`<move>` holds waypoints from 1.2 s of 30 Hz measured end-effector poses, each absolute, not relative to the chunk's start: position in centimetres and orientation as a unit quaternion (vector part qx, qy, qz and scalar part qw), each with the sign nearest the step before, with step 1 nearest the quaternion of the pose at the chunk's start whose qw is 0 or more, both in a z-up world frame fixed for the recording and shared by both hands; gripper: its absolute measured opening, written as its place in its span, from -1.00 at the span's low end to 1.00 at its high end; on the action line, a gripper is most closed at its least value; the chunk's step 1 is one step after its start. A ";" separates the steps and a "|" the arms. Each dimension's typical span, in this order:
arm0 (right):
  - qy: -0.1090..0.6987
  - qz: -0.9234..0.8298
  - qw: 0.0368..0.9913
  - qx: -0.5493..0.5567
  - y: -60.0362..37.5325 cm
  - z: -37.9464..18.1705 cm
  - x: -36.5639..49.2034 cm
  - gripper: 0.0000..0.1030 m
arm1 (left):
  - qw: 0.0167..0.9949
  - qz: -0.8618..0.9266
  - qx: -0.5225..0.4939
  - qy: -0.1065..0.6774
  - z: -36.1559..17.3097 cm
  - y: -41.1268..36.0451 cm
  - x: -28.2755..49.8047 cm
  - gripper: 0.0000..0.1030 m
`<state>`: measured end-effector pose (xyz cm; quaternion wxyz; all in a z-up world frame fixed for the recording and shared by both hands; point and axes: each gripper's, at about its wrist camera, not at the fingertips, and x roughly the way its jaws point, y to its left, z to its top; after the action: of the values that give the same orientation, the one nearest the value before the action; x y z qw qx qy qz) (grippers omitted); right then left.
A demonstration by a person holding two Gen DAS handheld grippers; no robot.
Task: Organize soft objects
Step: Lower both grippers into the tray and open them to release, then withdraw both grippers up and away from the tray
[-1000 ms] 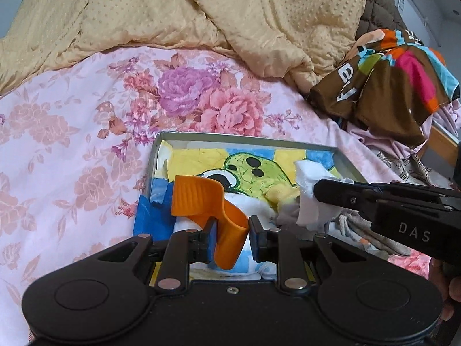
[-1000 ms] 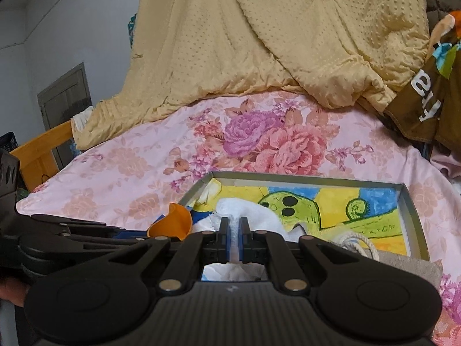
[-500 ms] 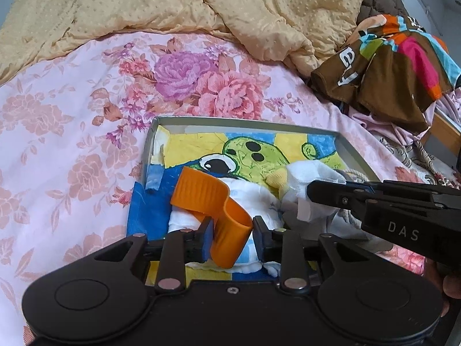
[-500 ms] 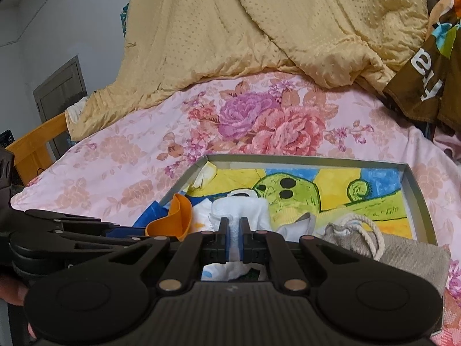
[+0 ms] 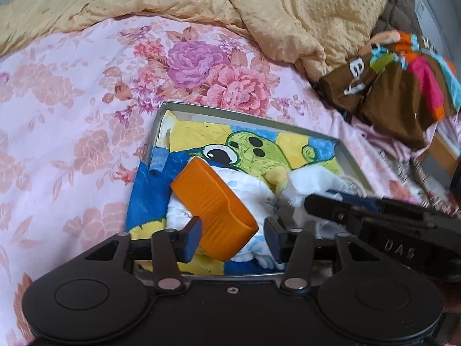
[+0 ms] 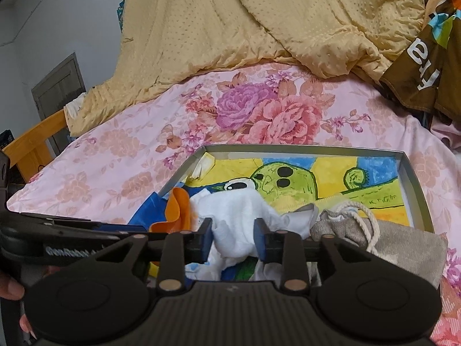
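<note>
A shallow metal tray (image 5: 245, 115) with a green cartoon picture lies on the bed. An orange curved soft piece (image 5: 213, 201) rests in it on white cloth. It lies between the jaws of my left gripper (image 5: 233, 239), which are opening, and the right pad stands clear of it. In the right wrist view a crumpled white cloth (image 6: 233, 216) sits between the jaws of my right gripper (image 6: 232, 240). These are opening too and no longer pinch it. A grey drawstring bag (image 6: 389, 236) lies over the tray's near right corner.
The tray (image 6: 302, 148) sits on a pink floral sheet (image 5: 72, 115). A yellow quilt (image 6: 259, 28) is heaped behind it. A brown multicoloured garment (image 5: 403, 80) lies at the right. A wooden frame (image 6: 31, 141) and a door stand at the left.
Both grippers' jaws have spread apart. The orange piece has slipped from the left pinch and leans lower over the tray. The white cloth has puffed out between the right jaws.
</note>
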<state>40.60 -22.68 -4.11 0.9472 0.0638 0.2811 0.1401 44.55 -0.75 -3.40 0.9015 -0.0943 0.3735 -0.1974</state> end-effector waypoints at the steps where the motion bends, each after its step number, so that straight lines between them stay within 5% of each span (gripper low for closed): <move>1: 0.281 0.140 0.947 0.063 -22.7 -4.1 40.5 -0.22 | 0.901 -0.197 -0.103 0.373 -3.3 -0.6 44.4 0.11; 22: 0.234 0.151 0.957 0.085 -23.3 -0.5 34.4 0.52 | 0.938 -0.151 -0.107 0.292 3.1 1.4 36.7 0.86; 36: 0.152 0.156 0.973 0.081 -22.1 4.2 26.5 0.74 | 0.963 -0.127 -0.101 0.216 8.1 3.7 28.3 0.97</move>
<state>26.46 -22.05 4.24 0.9727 0.0812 0.1516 0.1559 28.33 3.66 8.11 0.9629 -0.1008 0.2156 -0.1274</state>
